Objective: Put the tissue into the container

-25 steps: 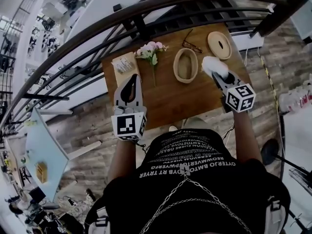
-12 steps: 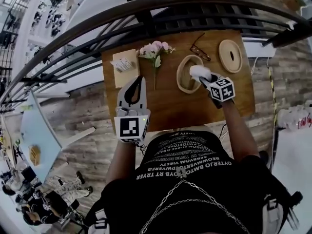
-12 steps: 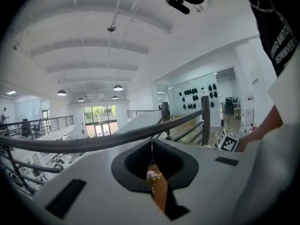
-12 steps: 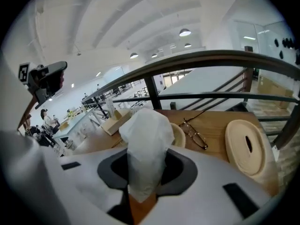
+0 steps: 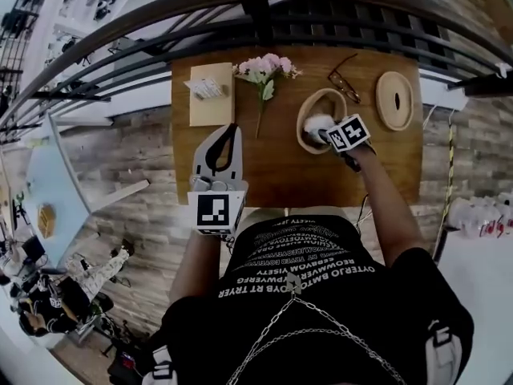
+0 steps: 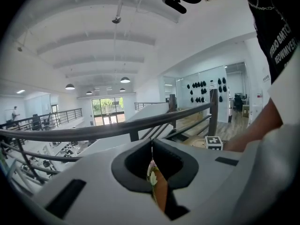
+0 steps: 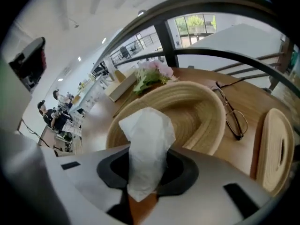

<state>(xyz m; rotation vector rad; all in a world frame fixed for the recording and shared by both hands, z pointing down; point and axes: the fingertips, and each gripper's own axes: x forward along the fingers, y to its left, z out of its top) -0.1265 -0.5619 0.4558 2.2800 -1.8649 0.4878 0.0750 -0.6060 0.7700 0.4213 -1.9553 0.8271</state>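
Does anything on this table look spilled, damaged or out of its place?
Nothing looks spilled or damaged. The lid lies flat on the table, apart from the open container, and the flowers lie loose on their side.

This is a large open-plan office hall seen from a mezzanine. The small brown wooden worktop [image 5: 280, 171] stands against a dark metal railing [image 6: 117, 128] that overlooks a lower floor. At nine o'clock in the right gripper view, people [image 7: 47, 111] are at desks, and round pendant lamps [image 6: 124, 80] hang from a white vaulted ceiling [image 6: 93, 46] at twelve in the left gripper view.
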